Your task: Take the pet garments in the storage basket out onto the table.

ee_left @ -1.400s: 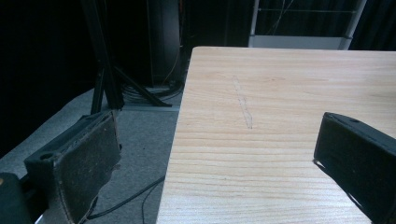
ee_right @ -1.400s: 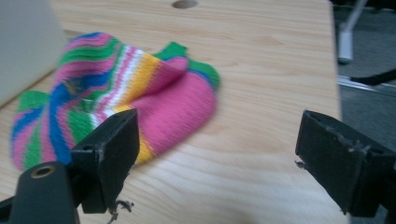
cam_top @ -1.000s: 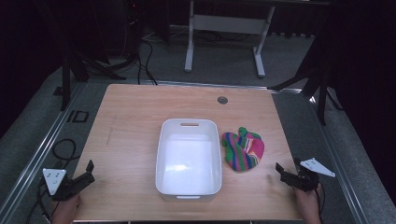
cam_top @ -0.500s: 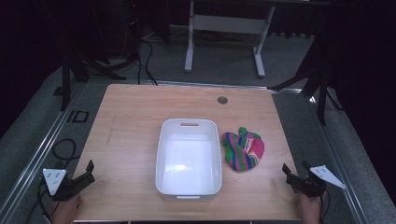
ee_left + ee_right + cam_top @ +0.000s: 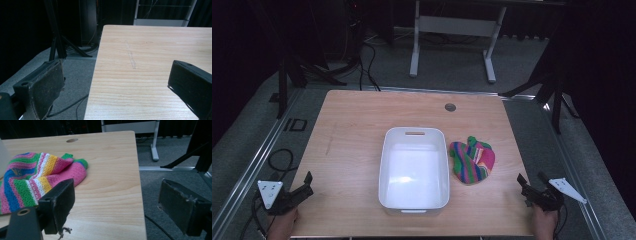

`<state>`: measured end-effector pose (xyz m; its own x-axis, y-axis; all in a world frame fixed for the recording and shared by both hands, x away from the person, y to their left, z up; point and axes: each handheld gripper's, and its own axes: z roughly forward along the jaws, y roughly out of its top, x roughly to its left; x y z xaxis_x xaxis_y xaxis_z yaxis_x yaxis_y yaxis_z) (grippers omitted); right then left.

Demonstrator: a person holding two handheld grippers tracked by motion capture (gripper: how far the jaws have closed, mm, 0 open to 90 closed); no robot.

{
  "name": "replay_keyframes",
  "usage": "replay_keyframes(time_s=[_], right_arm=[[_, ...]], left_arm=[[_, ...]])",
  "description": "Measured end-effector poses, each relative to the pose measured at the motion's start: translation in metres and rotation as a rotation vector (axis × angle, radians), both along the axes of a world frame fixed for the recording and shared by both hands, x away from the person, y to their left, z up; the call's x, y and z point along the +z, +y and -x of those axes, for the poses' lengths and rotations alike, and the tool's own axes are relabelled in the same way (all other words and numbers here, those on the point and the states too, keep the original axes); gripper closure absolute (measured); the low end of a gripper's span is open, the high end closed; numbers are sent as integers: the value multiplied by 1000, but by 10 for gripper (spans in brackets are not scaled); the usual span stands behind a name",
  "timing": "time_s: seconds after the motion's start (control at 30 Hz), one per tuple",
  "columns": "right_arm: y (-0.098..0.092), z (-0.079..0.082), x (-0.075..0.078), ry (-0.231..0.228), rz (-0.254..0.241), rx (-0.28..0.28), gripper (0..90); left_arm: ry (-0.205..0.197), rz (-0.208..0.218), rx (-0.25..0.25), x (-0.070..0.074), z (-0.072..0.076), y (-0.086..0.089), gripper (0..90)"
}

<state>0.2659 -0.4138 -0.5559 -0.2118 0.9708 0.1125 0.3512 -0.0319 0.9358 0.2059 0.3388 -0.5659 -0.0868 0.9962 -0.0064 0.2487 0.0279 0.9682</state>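
Observation:
A white plastic bin (image 5: 414, 170) stands in the middle of the wooden table (image 5: 352, 130), with nothing inside it. A striped knitted cloth (image 5: 472, 160) in pink, green, blue and yellow lies bunched just right of the bin; in the right gripper view the cloth (image 5: 32, 180) lies to the left, beyond the left jaw. My left gripper (image 5: 307, 184) rests open at the table's front left corner, straddling the left edge (image 5: 117, 82). My right gripper (image 5: 532, 185) is open at the front right corner, straddling the right edge (image 5: 117, 202). Both hold nothing.
A round cable hole (image 5: 450, 107) sits near the table's far edge. Beyond the table stand a white frame (image 5: 452, 25) and dark tripod legs (image 5: 287, 75). Cables (image 5: 277, 160) lie on the grey floor at the left.
My right gripper has drifted a little right and toward the table's front edge. The left gripper, bin and cloth have stayed put.

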Motion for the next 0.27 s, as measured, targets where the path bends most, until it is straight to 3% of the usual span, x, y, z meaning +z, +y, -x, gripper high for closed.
replay_keyframes(time_s=[0.27], right_arm=[[2,-1,0,11,19,2,140]], left_arm=[[1,1,0,0,0,0,9]])
